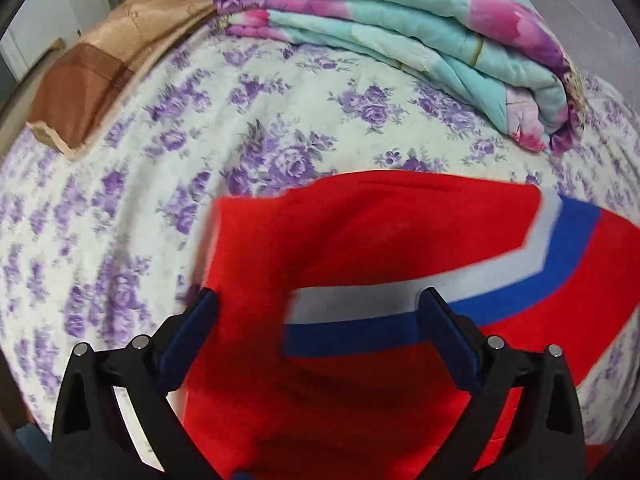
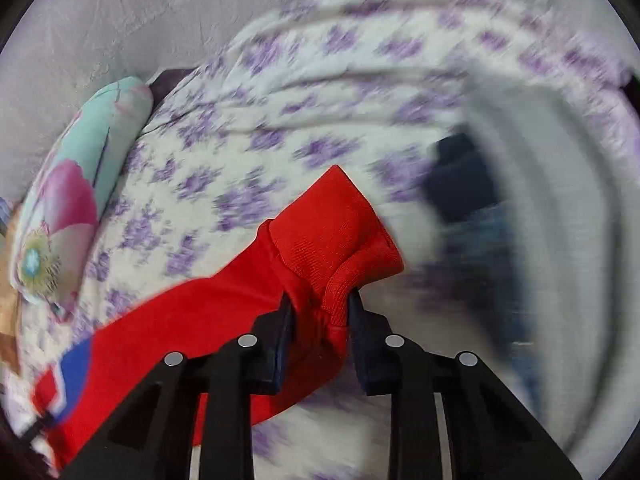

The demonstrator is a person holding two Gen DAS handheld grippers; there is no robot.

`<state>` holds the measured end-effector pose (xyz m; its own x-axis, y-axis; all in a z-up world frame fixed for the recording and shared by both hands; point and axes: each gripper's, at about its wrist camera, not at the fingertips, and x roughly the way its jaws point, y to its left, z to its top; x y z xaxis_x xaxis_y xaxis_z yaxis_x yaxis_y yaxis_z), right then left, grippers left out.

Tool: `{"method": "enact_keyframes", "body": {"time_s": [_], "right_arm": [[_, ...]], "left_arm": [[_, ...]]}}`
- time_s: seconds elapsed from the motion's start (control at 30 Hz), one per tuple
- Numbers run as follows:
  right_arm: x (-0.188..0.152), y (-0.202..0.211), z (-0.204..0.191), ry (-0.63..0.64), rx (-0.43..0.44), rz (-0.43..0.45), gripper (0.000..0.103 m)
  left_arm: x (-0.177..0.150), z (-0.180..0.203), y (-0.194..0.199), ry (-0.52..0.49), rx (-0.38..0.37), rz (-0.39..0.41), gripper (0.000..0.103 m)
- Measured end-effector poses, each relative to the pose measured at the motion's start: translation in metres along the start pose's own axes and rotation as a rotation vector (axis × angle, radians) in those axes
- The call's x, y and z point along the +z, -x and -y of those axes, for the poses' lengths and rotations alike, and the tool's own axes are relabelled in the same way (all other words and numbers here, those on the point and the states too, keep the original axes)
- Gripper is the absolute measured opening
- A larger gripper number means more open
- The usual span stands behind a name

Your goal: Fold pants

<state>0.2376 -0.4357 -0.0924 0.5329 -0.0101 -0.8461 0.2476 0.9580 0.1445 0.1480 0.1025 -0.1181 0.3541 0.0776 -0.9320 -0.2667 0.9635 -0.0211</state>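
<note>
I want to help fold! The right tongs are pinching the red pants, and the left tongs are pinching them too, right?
Not quite. The right tongs are pinching the red pants at a bunched end, as the right wrist view shows. But the left tongs are wide open in the left wrist view: the red pants lie between the fingers, and nothing is squeezed.

- Bed covered by a white sheet with purple flowers.
- Folded quilt, teal with pink blooms, at its far side.
- Brown blanket at the far left corner.
- Dark, blurred thing on the sheet.
</note>
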Motion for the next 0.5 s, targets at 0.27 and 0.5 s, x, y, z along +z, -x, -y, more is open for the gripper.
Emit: {"method": "enact_keyframes", "body": {"time_s": [0.27,0.5], "right_arm": [[-0.016,0.0,0.032,0.072,-0.234,-0.061,0.083],[0.005,0.048,-0.01,0.147,-0.126,0.136,0.088]], "left_arm": [[0.017,0.017,0.0,-0.131,0.014,0.0,0.098],[0.045,0.013,0.003,-0.25,-0.08,0.001,0.098]]}}
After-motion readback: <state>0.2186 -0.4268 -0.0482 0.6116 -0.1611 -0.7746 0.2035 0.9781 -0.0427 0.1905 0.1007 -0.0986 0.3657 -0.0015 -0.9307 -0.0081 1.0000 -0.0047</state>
